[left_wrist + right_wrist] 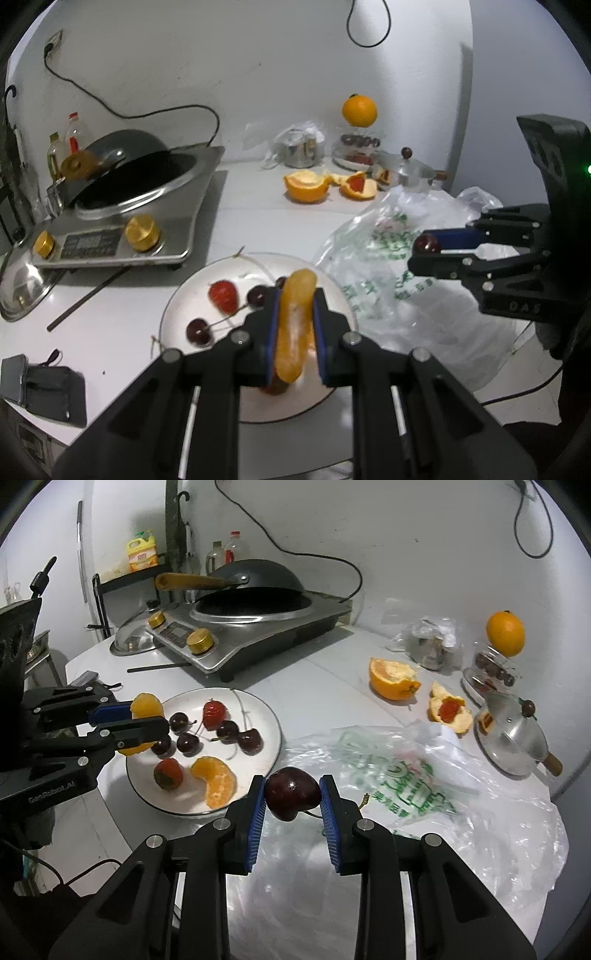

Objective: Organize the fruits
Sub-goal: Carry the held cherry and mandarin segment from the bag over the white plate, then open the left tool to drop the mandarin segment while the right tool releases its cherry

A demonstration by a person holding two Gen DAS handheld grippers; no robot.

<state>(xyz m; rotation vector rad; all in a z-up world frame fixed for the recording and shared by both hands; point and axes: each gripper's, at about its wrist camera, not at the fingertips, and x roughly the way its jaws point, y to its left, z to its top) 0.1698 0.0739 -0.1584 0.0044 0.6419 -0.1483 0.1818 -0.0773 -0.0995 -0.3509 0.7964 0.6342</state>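
Note:
A white plate (pixel 271 734) holds several dark cherries (pixel 227 729), two strawberries (pixel 214 709) and an orange segment (pixel 216 781). My left gripper (pixel 295 297) is shut on another peeled orange segment (pixel 293 328), held upright just above the plate (pixel 177 314). In the right wrist view that left gripper (pixel 147 720) reaches in over the plate's left rim with the segment (pixel 146 703). My right gripper (pixel 292 788) is shut on a dark cherry (pixel 291 794), stem trailing right, above the plastic bag. From the left wrist view the right gripper (pixel 424 247) carries the cherry (pixel 426 243).
A crumpled clear plastic bag (pixel 424 775) lies right of the plate. Behind stand an induction cooker (pixel 258 635) with a wok (pixel 258 576), orange peels (pixel 393 677), a whole orange (pixel 505 633) on a stack, a small metal pot (pixel 511 734), a lid (pixel 133 640) and a chopstick (pixel 88 299).

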